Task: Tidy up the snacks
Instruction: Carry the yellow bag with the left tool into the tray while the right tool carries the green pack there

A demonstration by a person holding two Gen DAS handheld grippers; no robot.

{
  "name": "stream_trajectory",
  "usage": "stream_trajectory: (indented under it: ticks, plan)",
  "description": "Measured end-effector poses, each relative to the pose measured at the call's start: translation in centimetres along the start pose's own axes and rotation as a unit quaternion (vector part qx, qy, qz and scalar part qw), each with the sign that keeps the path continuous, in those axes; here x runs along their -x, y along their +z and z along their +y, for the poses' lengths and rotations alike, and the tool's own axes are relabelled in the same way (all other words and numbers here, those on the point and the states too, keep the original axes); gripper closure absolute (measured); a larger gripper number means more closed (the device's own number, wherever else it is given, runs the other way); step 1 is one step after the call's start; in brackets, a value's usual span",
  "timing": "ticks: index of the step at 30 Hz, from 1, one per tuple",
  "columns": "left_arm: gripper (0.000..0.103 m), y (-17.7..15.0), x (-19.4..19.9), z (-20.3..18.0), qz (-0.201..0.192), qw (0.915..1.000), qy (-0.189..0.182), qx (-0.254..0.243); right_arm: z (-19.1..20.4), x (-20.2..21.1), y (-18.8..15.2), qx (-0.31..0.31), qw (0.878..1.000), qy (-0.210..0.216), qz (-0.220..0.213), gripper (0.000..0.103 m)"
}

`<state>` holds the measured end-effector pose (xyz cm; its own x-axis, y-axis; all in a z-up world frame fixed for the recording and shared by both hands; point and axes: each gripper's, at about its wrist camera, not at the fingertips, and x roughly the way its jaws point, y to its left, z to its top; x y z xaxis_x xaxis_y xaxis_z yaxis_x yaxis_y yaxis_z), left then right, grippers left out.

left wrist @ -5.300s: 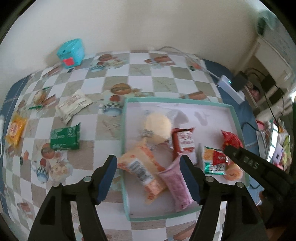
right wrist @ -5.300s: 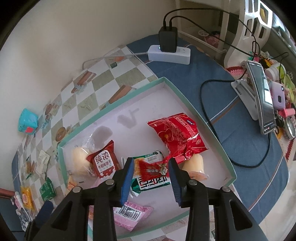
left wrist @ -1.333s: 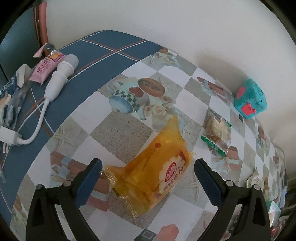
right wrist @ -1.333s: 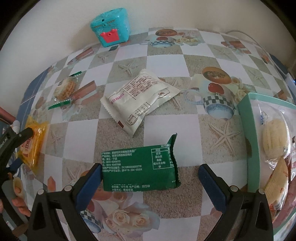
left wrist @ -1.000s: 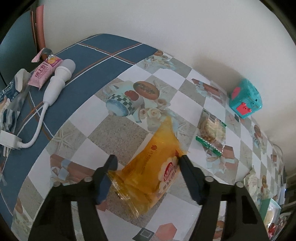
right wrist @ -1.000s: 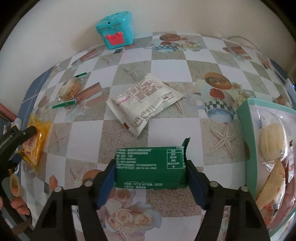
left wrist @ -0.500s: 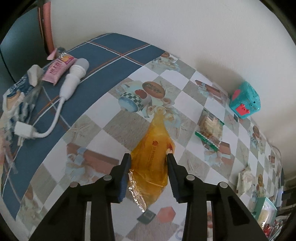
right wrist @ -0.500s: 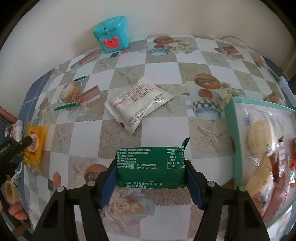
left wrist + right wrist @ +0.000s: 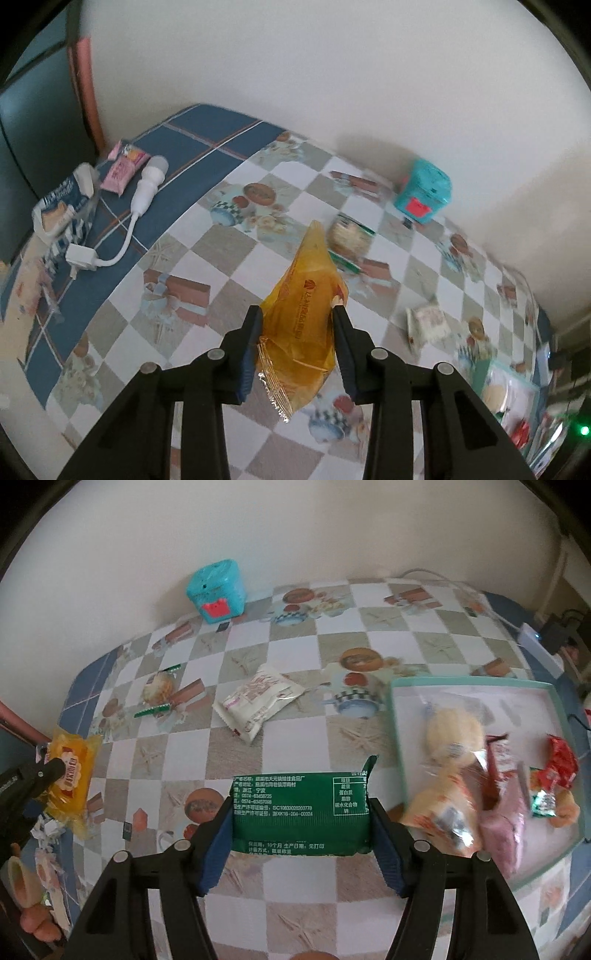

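My left gripper (image 9: pixel 297 334) is shut on a yellow snack packet (image 9: pixel 306 310) and holds it above the checked tablecloth; the packet also shows at the far left of the right wrist view (image 9: pixel 72 771). My right gripper (image 9: pixel 301 821) is shut on a green snack packet (image 9: pixel 301 812), lifted just left of the teal-rimmed white tray (image 9: pixel 397 723). The tray holds several snacks, among them a round pale bun (image 9: pixel 452 729) and a red packet (image 9: pixel 561 762). A white packet (image 9: pixel 262 701) and a clear cracker packet (image 9: pixel 159 690) lie on the cloth.
A teal box with a red mouth (image 9: pixel 218 590) stands by the wall. A white charger with cable (image 9: pixel 144 199), a pink packet (image 9: pixel 123 170) and a blue-white bag (image 9: pixel 62 214) lie on the blue cloth at the left. A power strip (image 9: pixel 535 642) is at far right.
Both grippers closed on their packets and lifted them: left on the yellow one, right on the green one. The right gripper has moved toward the tray.
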<state>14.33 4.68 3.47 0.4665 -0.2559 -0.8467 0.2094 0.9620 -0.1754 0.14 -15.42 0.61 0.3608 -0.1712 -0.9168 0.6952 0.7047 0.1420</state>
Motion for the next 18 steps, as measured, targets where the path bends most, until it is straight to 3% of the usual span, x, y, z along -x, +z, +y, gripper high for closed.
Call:
stream_trajectory:
  ticks: [8, 18]
  plan:
    - [0.064, -2.7, 1.9, -3.3, 0.001, 0.9994, -0.012, -0.032, -2.8, 2.2, -1.0, -0.022, 1.0, 0.004, -0.008, 0.032]
    - [0.064, -3.7, 4.3, -7.1, -0.016, 0.9981, -0.032, -0.051, -6.8, 3.9, -0.5, -0.057, 0.998, 0.003, -0.021, 0.032]
